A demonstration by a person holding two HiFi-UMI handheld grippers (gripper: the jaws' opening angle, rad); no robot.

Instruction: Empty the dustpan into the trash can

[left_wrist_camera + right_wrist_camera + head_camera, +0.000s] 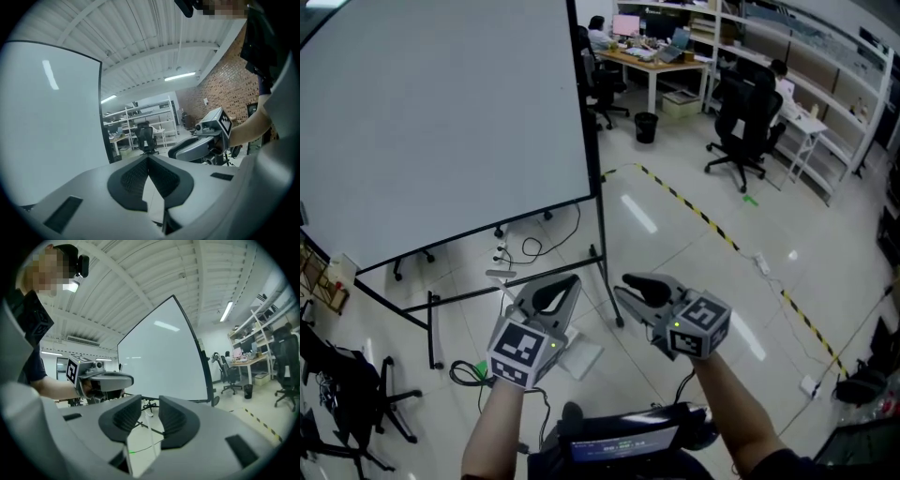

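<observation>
Close to the person, both arms reach out over the shiny floor [675, 234]. The left gripper [562, 286] has its fingers [133, 180] pressed together with nothing between them. The right gripper [626, 286] has its fingers [176, 420] spread partway, and only bare floor shows in the gap. Neither one holds anything. A flat white sheet [579, 358] lies on the floor just below the grippers. A bit farther off stands a big whiteboard [441, 122] on a black stand, to the left. Past it, a yellow and black tape line [712, 225] runs across the floor. Far away, a small black trash can [645, 127] sits on the floor beside a bench [652, 61] with screens on it, and black office chairs [741, 122] stand near. No dustpan can be seen in any view, so I cannot tell where it is. It looks like the job has not really begun, and the step now is finding the dustpan. Next, I think the person needs to look around for it, open a gripper wide and take its handle. After that comes a level carry all the way over to the trash can, so nothing spills out.
</observation>
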